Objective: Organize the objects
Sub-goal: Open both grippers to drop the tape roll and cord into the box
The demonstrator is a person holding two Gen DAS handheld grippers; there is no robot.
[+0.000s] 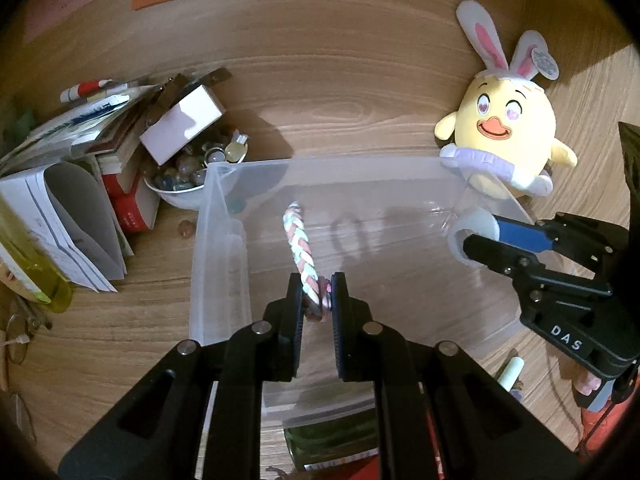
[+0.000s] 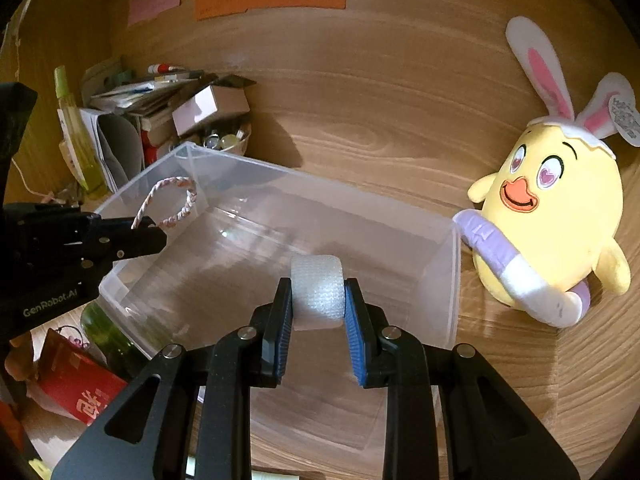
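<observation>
Left wrist view: the left tongs [image 1: 316, 300] pinch one end of a braided loop [image 1: 298, 246], and its long axis runs forward, away from the tongs, over the open bin [image 1: 218, 240]. The loop hangs above the bin floor near the left wall, so I judge that a drop needs only to spread the tongs.

In the right wrist view, the right tongs [image 2: 318, 304] are pressed on a white tape roll [image 2: 318, 290], with the roll's hole pointing sideways from pad to pad. The roll is above the right half of the bin [image 2: 450, 280], also inside its rim. Each pair of tongs is over its own side, well apart, so neither blocks the other.

A plush chick [image 2: 548, 216] leans against the far right corner of the bin. On the left, books [image 1: 80, 184] and a bowl of stones [image 1: 188, 176] stand just beside the wall. Nothing lies in the bin under the roll.
</observation>
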